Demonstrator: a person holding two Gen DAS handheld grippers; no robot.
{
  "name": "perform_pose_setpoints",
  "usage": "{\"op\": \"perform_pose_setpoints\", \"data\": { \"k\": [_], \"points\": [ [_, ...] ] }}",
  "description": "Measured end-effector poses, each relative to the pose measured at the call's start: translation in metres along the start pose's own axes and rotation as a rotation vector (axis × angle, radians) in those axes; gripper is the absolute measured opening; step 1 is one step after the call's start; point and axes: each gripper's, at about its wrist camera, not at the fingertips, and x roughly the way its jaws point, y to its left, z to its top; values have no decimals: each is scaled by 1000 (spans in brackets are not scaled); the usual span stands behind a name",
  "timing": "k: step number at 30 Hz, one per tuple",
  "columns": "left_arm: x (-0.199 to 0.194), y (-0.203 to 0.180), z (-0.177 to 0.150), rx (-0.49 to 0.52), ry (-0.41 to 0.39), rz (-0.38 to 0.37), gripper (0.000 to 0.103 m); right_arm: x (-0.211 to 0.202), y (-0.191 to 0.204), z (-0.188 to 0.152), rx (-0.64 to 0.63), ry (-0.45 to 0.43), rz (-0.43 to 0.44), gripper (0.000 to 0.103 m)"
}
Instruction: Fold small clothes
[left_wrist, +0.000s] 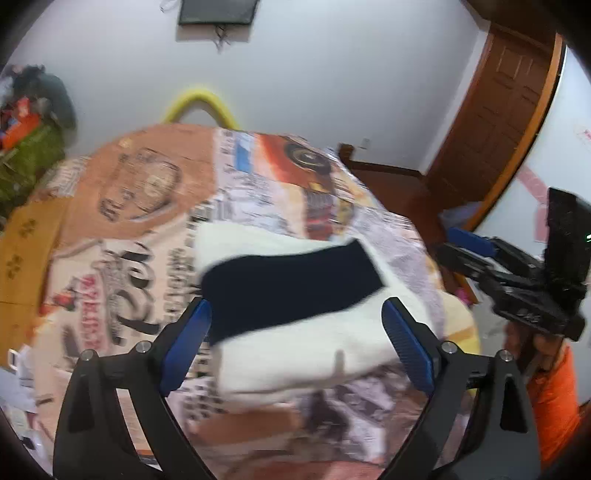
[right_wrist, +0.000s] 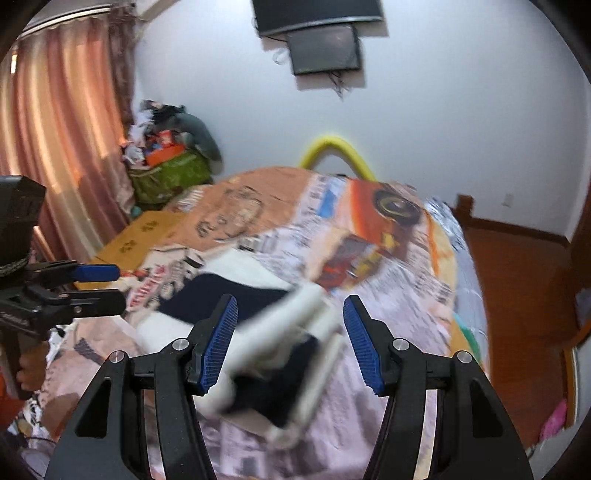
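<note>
A small white garment with a navy band (left_wrist: 295, 295) lies folded on the printed bedspread (left_wrist: 147, 206). My left gripper (left_wrist: 297, 347) is open just above its near edge, holding nothing. In the right wrist view the same garment (right_wrist: 266, 347) is blurred, bunched between the blue pads, which stand wide apart. My right gripper (right_wrist: 290, 345) is open over it. Each gripper shows at the edge of the other's view: the right one in the left wrist view (left_wrist: 465, 245), the left one in the right wrist view (right_wrist: 99, 282).
A cardboard box (right_wrist: 147, 236) lies at the bed's left side. A pile of bags and clutter (right_wrist: 166, 162) stands by the pink curtain (right_wrist: 55, 129). A yellow hoop (right_wrist: 336, 151) is behind the bed. Wooden floor (right_wrist: 517, 295) and a door (left_wrist: 498, 122) are at the right.
</note>
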Motion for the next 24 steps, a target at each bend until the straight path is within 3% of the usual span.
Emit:
{"op": "perform_pose_setpoints", "data": {
  "k": [4, 11, 14, 17, 24],
  "points": [
    [5, 25, -4, -2, 16, 78, 95, 23, 19, 1, -13, 20, 48, 56],
    [55, 55, -17, -28, 140, 122, 95, 71, 30, -19, -17, 148, 66, 56],
    [77, 56, -24, -31, 186, 120, 95, 78, 21, -36, 17, 197, 45, 55],
    [88, 51, -32, -17, 178, 102, 95, 78, 7, -53, 58, 225, 30, 47],
    [105, 42, -59, 20, 221, 80, 102, 69, 7, -81, 47, 242, 12, 47]
  ]
}}
